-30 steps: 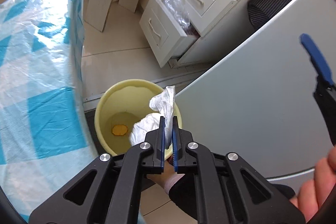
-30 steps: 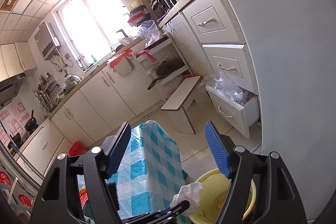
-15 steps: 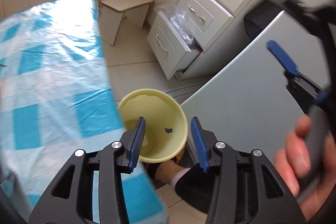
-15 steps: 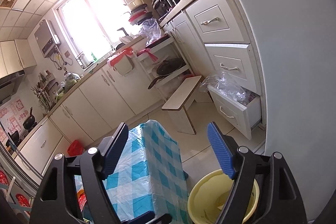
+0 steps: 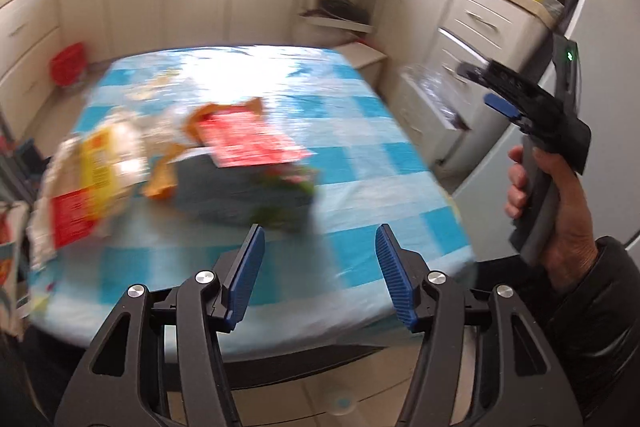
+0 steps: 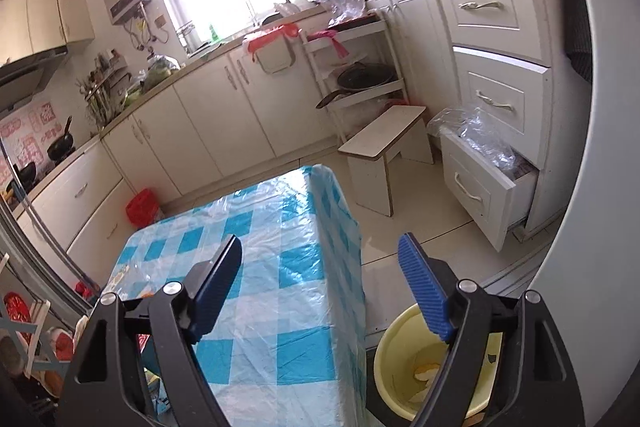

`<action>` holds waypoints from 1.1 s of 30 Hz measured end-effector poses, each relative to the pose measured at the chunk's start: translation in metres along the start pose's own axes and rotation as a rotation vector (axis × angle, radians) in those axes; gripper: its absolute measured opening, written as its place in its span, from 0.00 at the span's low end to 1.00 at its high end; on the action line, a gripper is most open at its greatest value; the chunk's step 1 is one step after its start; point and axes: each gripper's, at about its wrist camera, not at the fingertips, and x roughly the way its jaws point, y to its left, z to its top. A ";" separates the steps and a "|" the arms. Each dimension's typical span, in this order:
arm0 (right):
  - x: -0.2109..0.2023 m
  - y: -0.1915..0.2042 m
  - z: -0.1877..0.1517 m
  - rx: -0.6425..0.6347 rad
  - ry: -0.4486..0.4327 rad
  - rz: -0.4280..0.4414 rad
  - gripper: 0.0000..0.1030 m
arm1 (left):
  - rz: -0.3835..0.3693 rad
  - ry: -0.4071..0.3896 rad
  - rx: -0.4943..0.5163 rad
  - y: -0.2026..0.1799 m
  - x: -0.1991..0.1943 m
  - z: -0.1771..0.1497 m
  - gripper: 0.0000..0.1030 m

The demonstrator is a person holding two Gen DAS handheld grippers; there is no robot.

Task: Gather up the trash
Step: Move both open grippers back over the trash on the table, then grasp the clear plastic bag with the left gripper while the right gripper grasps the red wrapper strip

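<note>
Now my left gripper [image 5: 318,273], whose jaws had just been opening and stood wide and empty after dropping the tissue into the yellow bin [image 6: 394,379], faced the wrappers [image 5: 248,141] near the worktop's [image 5: 360,163] left edge, right gripper [image 6: 320,291] wide too.

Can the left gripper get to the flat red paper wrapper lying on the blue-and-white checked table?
Probably yes. The left gripper is open and empty, its jaws having just been opening, and it faces the flat red paper wrapper across bare blue-and-white checked tablecloth. Nothing stands between them, though the picture is blurred.
</note>
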 end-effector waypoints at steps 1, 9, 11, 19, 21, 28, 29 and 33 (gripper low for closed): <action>0.003 0.005 -0.003 -0.016 0.015 0.011 0.75 | 0.029 -0.010 -0.019 0.016 -0.007 -0.001 0.54; 0.029 0.036 -0.025 0.003 0.180 0.248 0.75 | 0.295 -0.053 -0.197 0.161 -0.035 0.003 0.57; 0.038 0.041 -0.031 0.046 0.236 0.321 0.75 | 0.304 -0.022 -0.199 0.189 -0.024 0.005 0.61; 0.072 0.072 -0.048 0.162 0.412 0.543 0.75 | 0.279 0.053 -0.217 0.244 0.033 0.021 0.68; 0.081 0.087 -0.055 0.156 0.457 0.573 0.75 | 0.270 0.055 -0.228 0.248 0.043 0.024 0.69; 0.111 0.131 -0.077 0.111 0.599 0.633 0.68 | 0.109 0.068 -0.259 0.243 0.069 0.037 0.22; 0.115 0.134 -0.081 0.113 0.622 0.641 0.56 | 0.100 0.071 -0.245 0.235 0.071 0.038 0.20; 0.119 0.134 -0.089 0.135 0.670 0.665 0.19 | 0.047 0.072 -0.186 0.199 0.072 0.041 0.07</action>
